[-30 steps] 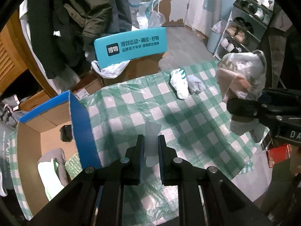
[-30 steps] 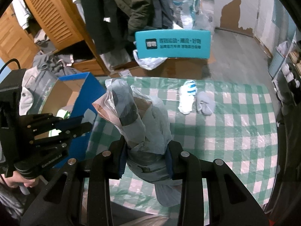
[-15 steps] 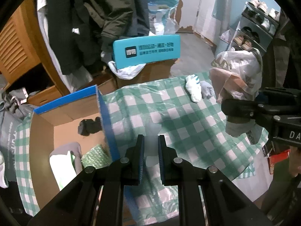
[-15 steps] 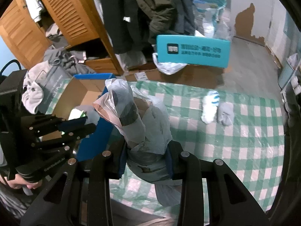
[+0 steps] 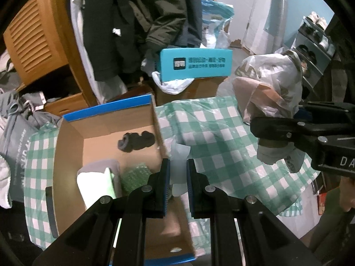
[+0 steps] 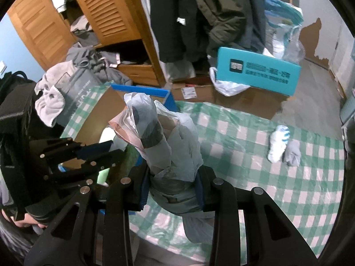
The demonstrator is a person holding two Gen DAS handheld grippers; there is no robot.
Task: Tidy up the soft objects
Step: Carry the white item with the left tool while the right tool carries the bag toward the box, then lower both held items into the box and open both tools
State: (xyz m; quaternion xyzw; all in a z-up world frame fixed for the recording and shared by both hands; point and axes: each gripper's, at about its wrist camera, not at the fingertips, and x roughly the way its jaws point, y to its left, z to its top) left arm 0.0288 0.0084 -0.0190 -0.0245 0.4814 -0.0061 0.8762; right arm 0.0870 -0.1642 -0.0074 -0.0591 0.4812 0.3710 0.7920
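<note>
My right gripper (image 6: 172, 187) clamps the bagged bundle (image 6: 164, 137), my left gripper (image 5: 178, 177) pinches its thin plastic flap (image 5: 180, 155), which may slip before the box (image 5: 106, 133) at frame left.

The teal box (image 5: 196, 64) bears white Chinese print too small to read; the right gripper (image 5: 306, 130) shows "DA".

Box (image 5: 106, 130) left of tablecloth (image 5: 221, 133) (socks (image 6: 281, 148) on it).

Dim indoor light with a cool bluish cast in both fisheye views. Black corners ring each frame and straight lines bow near the edges. Slight blur softens fine detail.
</note>
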